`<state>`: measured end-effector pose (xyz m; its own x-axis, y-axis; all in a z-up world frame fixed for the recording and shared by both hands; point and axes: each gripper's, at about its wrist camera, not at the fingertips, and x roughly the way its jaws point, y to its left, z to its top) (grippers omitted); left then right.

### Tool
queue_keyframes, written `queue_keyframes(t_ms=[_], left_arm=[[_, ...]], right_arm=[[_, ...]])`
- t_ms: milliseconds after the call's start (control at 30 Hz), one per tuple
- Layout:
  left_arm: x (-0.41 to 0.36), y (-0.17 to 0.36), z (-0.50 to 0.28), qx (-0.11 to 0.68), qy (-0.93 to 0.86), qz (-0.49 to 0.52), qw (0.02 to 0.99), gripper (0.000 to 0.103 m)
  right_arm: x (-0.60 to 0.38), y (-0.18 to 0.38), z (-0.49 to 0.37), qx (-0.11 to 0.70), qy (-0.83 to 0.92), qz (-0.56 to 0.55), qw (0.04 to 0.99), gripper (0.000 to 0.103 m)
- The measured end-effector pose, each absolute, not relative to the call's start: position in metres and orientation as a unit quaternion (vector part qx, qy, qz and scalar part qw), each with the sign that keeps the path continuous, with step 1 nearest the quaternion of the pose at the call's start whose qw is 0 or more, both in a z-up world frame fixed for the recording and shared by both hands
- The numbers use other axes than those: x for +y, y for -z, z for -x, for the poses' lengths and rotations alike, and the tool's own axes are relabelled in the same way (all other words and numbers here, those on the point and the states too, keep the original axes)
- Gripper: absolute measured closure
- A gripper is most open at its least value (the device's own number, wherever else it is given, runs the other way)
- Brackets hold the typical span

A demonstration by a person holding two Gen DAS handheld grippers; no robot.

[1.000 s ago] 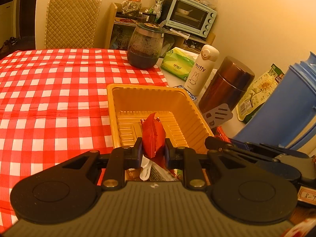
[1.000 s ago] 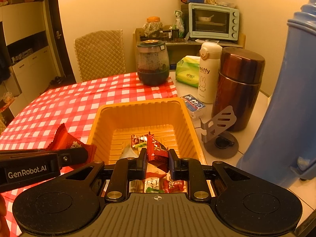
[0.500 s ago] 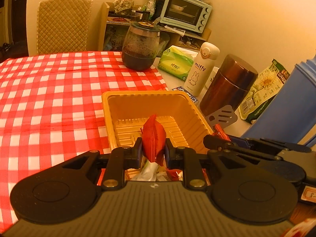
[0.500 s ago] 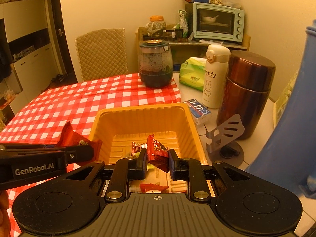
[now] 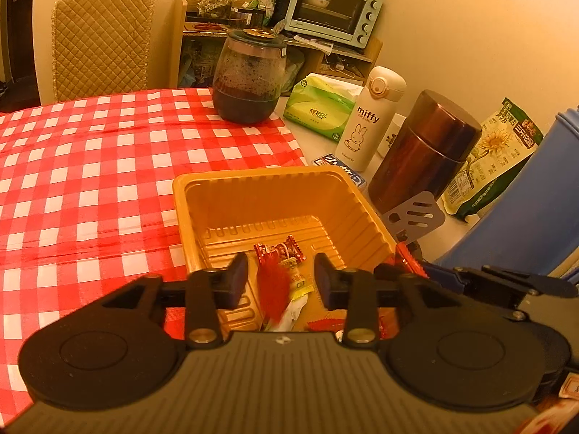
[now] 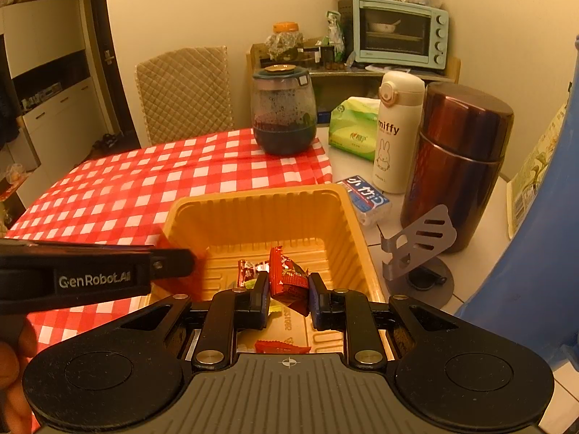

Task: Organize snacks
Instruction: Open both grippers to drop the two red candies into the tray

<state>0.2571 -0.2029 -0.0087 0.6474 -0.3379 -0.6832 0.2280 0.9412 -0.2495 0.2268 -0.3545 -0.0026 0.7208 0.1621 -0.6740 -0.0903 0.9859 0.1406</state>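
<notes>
An orange plastic tray sits at the edge of the red checked tablecloth and holds several wrapped snacks. My left gripper is open over the tray's near end; a red snack packet, blurred, is loose between its fingers and falling. My right gripper is shut on a red-brown snack packet and holds it above the tray. The left gripper's finger shows at the left of the right wrist view, beside the tray.
Right of the tray stand a brown flask, a white miffy bottle, a grey phone stand, a blue container and a sunflower-seed bag. A glass jar and tissue pack stand behind.
My left gripper has opened and let go of the red packet, which drops toward the tray. My right gripper still holds its packet over the tray.
</notes>
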Motion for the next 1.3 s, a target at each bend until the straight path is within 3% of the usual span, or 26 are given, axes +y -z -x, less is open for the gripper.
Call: queue_keyframes(t_ms=[1300], left_arm=[[-0.169,0.020,-0.230,0.404,0.130,0.065,0.903,0.057]], right_arm=[[-0.348,-0.002,-0.229,0.368,-0.078,-0.064,0.924,0.081]])
